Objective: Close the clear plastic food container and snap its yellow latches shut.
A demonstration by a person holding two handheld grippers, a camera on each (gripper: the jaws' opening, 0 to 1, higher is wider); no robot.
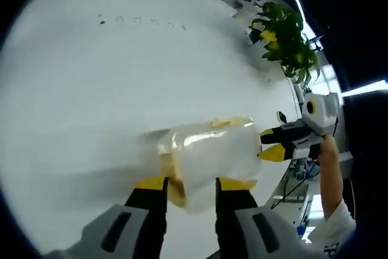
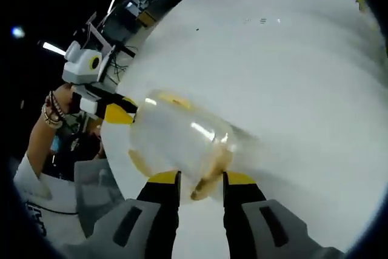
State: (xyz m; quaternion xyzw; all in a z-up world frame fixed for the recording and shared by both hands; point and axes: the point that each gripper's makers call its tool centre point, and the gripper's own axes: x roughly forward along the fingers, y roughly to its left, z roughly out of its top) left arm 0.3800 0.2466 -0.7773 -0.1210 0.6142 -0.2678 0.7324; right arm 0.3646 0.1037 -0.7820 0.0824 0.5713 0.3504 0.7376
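A clear plastic food container, glossy and catching streaks of light, sits on a smooth matt white table. Its yellow latches look like opaque plastic against the see-through walls. The left gripper has matt black jaws tipped in yellow and a grey, smooth plastic-looking body; the right gripper is finished alike. A person's white sleeve looks like soft cloth. A beaded bracelet circles the wrist.
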